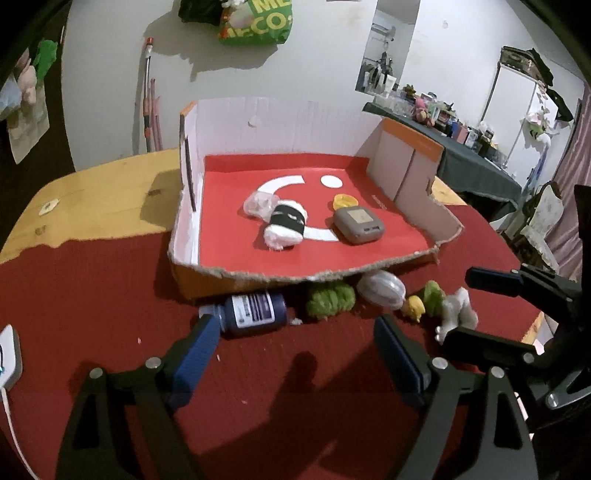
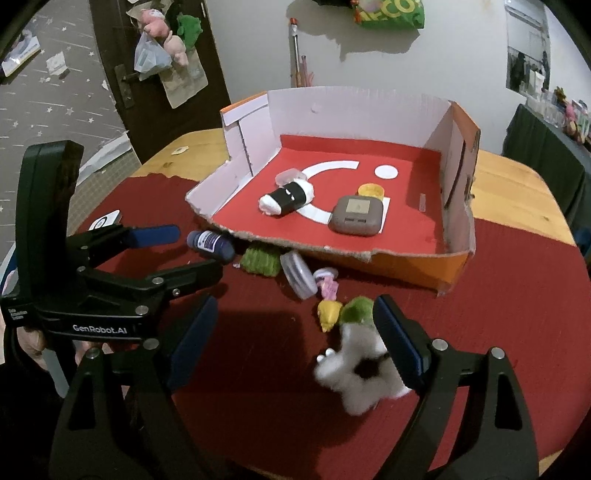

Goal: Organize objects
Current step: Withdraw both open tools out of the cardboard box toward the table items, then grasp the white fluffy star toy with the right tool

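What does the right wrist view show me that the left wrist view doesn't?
Only the right wrist view: the small pink toy beside the round clear case, and a door hung with plush toys. Only the left wrist view: a cluttered side table at the far right. Both: the cardboard box holding the grey device and wrapped roll, the blue bottle, the grey plush, and both open tools, left tool, right tool.
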`<act>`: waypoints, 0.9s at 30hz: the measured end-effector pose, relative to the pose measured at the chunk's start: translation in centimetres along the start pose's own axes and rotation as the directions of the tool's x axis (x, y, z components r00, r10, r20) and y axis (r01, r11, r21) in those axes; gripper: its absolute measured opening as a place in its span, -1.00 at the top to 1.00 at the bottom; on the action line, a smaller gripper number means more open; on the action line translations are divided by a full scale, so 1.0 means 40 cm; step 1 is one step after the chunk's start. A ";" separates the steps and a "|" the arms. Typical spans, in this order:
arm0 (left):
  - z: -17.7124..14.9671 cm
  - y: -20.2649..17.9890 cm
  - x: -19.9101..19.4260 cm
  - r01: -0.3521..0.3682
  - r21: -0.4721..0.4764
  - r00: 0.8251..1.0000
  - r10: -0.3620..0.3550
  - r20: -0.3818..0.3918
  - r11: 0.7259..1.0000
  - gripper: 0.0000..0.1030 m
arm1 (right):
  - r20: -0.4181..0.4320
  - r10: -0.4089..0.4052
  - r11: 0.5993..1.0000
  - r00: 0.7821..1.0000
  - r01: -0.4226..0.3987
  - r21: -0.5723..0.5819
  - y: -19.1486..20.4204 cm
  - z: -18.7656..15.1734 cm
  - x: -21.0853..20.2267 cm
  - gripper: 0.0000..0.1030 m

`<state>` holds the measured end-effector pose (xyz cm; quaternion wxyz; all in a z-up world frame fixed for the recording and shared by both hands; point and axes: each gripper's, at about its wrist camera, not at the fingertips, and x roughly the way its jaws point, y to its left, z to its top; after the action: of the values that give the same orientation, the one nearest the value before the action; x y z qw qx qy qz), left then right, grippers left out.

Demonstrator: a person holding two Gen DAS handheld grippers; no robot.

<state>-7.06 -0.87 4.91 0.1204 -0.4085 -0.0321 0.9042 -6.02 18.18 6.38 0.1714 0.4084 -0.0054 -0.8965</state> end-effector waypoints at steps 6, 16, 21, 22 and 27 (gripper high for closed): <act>-0.031 -0.012 0.005 0.019 -0.013 1.000 -0.019 -0.020 1.000 -0.69 | -0.009 0.008 1.000 1.000 -0.008 0.018 0.000 -0.030 -0.006 -0.68; -0.059 -0.042 0.025 0.050 -0.020 0.997 -0.051 -0.049 0.999 -0.70 | -0.018 -0.014 0.998 1.000 0.015 0.059 -0.029 -0.070 -0.021 -0.68; -0.064 -0.065 0.034 0.073 -0.009 0.995 -0.074 -0.061 0.997 -0.69 | -0.017 -0.054 0.996 0.998 0.055 0.076 -0.054 -0.081 -0.030 -0.68; -0.065 -0.071 0.037 0.079 -0.007 0.995 -0.079 -0.064 0.997 -0.69 | -0.018 -0.062 0.995 0.998 0.063 0.078 -0.057 -0.082 -0.030 -0.68; -0.061 -0.087 0.045 0.091 0.001 0.994 -0.091 -0.069 0.996 -0.69 | -0.030 -0.119 0.988 0.992 0.121 0.091 -0.086 -0.091 -0.024 -0.68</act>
<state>-5.74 2.85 2.52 0.1633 -0.4372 -0.0445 0.8833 -3.80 22.19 4.13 0.0981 0.4263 -0.0202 -0.8990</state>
